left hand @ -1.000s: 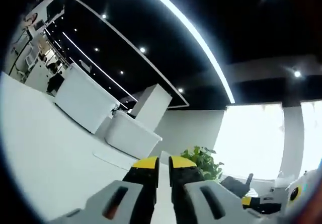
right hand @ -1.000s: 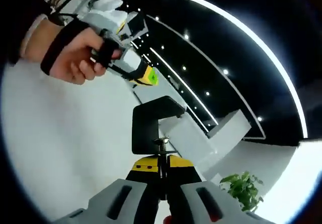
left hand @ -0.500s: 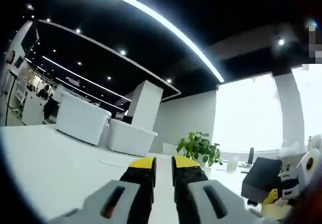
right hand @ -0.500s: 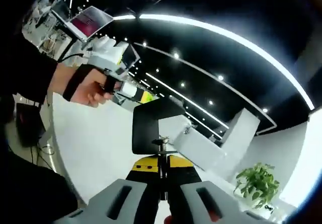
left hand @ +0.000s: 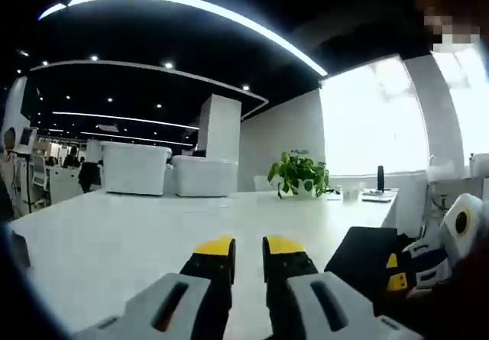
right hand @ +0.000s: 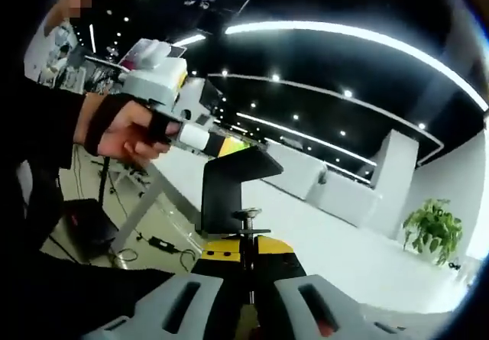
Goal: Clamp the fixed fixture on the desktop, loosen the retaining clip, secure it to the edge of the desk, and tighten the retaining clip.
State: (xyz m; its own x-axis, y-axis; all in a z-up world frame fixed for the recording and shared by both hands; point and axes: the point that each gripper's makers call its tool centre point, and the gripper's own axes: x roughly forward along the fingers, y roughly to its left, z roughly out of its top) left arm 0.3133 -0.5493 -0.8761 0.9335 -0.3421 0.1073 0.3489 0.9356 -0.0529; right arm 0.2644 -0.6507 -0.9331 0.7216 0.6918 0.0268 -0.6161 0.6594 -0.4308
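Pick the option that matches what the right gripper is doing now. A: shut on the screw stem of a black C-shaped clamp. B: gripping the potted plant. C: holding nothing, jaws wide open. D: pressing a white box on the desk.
A: in the right gripper view the right gripper is closed on the metal screw stem of the black clamp, whose C-shaped body rises just beyond the yellow jaw tips.

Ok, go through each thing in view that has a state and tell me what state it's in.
Black clamp fixture: held upright in the right claw, off the desk.
Clamp screw: gripped between the right claw's jaws.
Left claw: jaws nearly closed, holding nothing.
White desk: no clamp attached yet.
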